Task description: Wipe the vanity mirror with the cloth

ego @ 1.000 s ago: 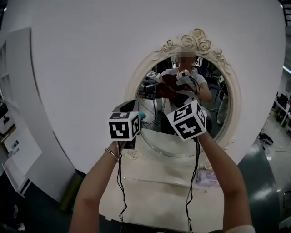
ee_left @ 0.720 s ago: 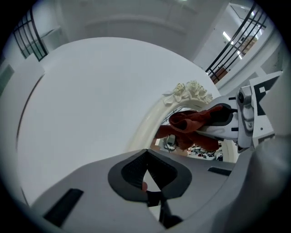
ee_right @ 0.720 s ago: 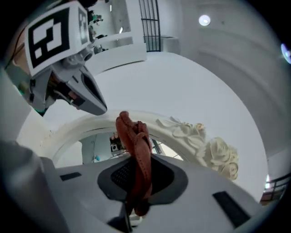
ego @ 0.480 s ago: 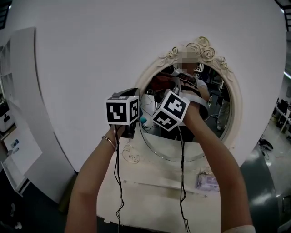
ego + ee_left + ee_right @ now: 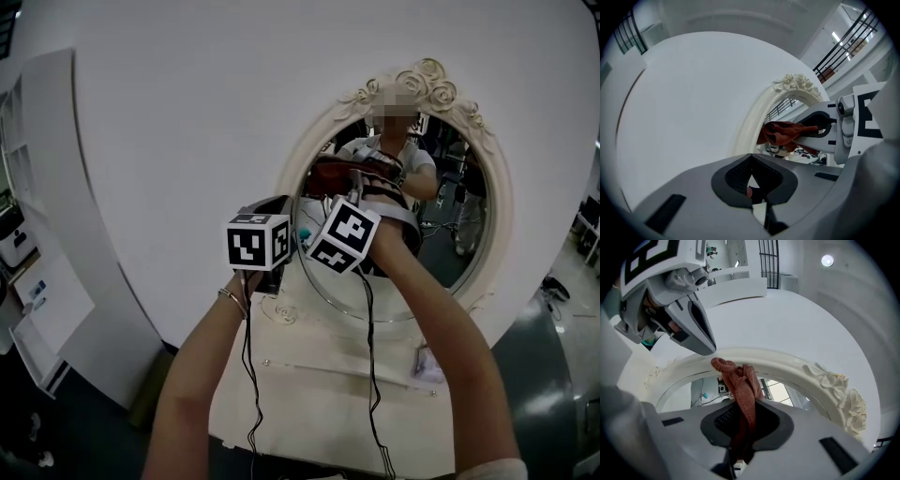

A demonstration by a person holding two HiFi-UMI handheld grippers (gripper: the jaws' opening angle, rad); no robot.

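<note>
The oval vanity mirror [image 5: 455, 234] has a cream frame [image 5: 500, 234] topped with carved roses. My right gripper [image 5: 351, 185] is shut on a red-brown cloth [image 5: 740, 389], whose bunched end lies against the upper left part of the glass, by the frame [image 5: 792, 365]. In the left gripper view the cloth [image 5: 780, 132] hangs from the right gripper [image 5: 820, 127] in front of the frame [image 5: 753, 123]. My left gripper [image 5: 270, 211] is shut with nothing between its jaws, just outside the frame's left edge and apart from the cloth. Its body [image 5: 689, 317] shows in the right gripper view.
The mirror stands on a white vanity top [image 5: 319, 394] against a pale curved wall [image 5: 169, 112]. A small packet [image 5: 427, 363] lies at the top's right side. Black cables [image 5: 248, 375] hang from both grippers. White shelving [image 5: 33, 300] stands far left.
My right gripper has carried the cloth up and to the left across the glass, from the lower middle toward the left side. The left gripper has stayed beside the frame.
</note>
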